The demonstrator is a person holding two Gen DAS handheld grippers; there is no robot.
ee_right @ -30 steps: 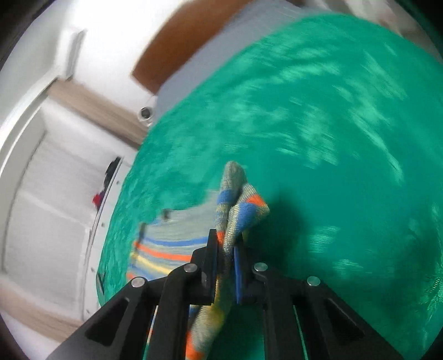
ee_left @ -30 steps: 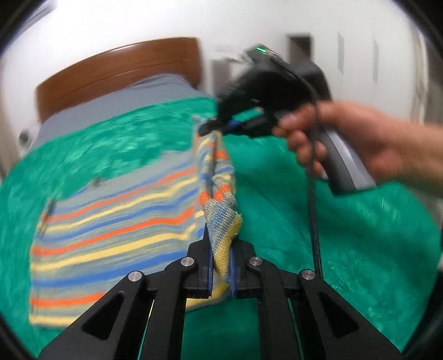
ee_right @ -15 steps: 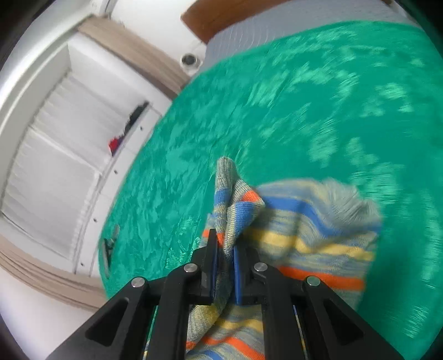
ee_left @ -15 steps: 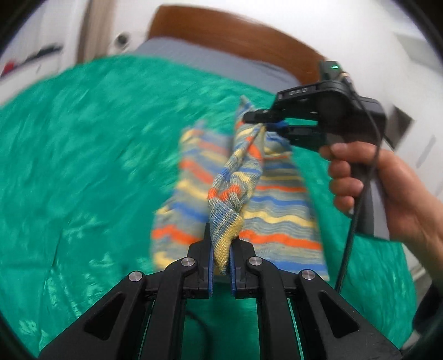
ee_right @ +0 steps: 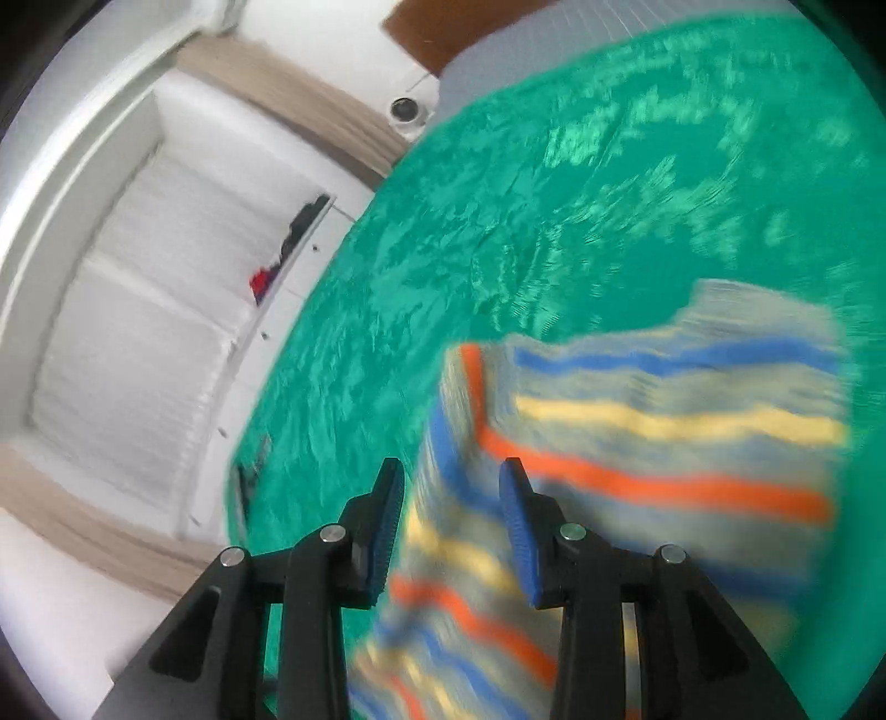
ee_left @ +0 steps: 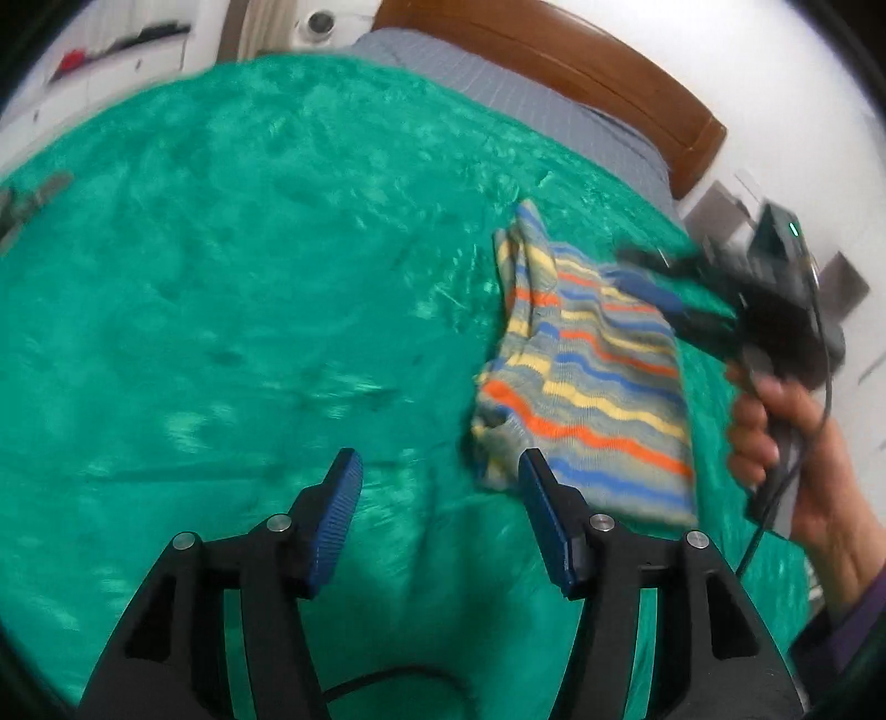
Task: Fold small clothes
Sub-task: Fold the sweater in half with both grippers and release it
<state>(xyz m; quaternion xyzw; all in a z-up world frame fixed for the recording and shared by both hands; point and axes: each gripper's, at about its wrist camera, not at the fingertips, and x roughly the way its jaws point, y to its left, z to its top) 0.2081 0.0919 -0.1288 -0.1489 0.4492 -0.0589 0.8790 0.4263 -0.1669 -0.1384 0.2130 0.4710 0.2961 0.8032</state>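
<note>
A small knitted garment (ee_left: 587, 376) with blue, yellow and orange stripes lies folded over on the green blanket (ee_left: 221, 277). My left gripper (ee_left: 437, 476) hovers just left of its near corner. Its jaws are opening wide, with only blanket between them. In the right wrist view the garment (ee_right: 653, 426) is blurred and spreads below my right gripper (ee_right: 451, 476). Those jaws are opening too; cloth shows in the gap, but the pads do not press on it. From the left wrist view, the right gripper (ee_left: 659, 282) hangs over the garment's far right edge, held by a hand (ee_left: 775, 443).
The blanket covers a bed with a grey sheet (ee_left: 498, 88) and a brown wooden headboard (ee_left: 554, 50) at the far end. White cabinets (ee_right: 138, 332) stand along the bed's side. A small dark object (ee_left: 27, 205) lies near the blanket's left edge.
Both grippers were shut on the garment's edge and carried it across, folding it over. Both have let go, and the garment now rests folded on the blanket.
</note>
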